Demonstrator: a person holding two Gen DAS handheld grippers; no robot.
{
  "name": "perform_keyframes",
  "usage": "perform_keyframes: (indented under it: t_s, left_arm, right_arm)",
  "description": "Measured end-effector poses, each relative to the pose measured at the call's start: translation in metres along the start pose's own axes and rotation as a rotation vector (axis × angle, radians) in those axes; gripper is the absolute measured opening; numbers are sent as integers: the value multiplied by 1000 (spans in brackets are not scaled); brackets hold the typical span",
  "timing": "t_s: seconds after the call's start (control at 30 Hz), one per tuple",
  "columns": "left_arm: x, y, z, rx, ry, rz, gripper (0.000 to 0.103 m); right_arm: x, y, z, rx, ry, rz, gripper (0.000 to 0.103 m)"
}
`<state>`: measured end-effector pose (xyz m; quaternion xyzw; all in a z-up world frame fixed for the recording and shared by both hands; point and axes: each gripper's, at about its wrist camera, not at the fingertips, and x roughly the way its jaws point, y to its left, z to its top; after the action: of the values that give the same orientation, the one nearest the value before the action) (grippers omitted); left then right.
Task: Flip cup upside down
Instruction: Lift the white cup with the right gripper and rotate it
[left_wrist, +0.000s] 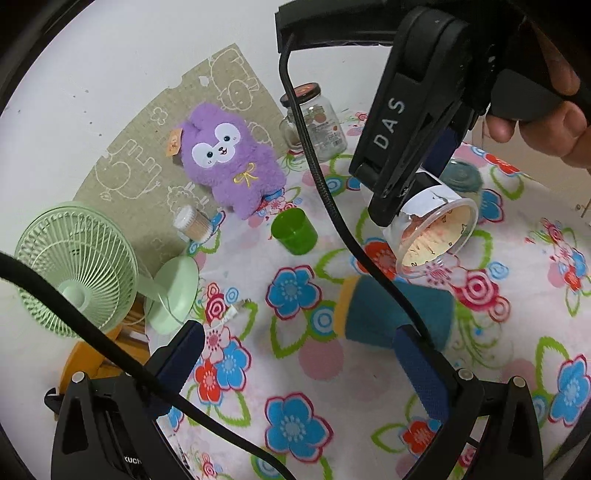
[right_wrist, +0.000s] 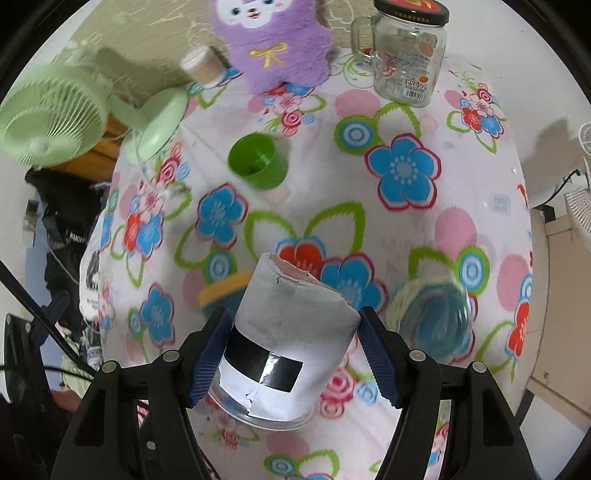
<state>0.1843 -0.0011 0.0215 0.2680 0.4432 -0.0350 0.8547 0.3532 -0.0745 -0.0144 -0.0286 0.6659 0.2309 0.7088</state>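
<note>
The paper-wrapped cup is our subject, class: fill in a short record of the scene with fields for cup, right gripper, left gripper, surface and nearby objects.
cup: paper-wrapped cup, clear plastic, tilted, open mouth angled down toward the cloth
right gripper: right gripper, jaws closed on the cup's sides, lifting it
left gripper: left gripper, jaws apart, holding nothing
surface: floral cloth
nearby objects: green cup upright; glass jar with lid; purple plush toy; green fan; teal sock
</note>
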Motion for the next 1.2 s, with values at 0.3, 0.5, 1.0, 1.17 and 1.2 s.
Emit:
perform_keyframes:
  t_s: [0.3,0.5,1.0,1.17,1.2]
  left_arm:
    - [-38,-22,-36,-5,-9,-28,103]
    - [-58,-38,-60,0,-15,-53,103]
    - [-74,-61,-96,-16,-19,-104,103]
    - [-73,-62,-103,-47,-11,-122,103]
    - [-73,-61,-105,-53,-8,-125,103]
  right_arm:
    - [-7,13,-72,-35,9,-1,72]
    - [-4,12,-125,-82,5,-20,72]
    - [35,-4,-217,-132,52,-28,72]
    - [50,-2,-220,-156,83,-41,74]
    - [53,-2,-221,-160,88,-45,74]
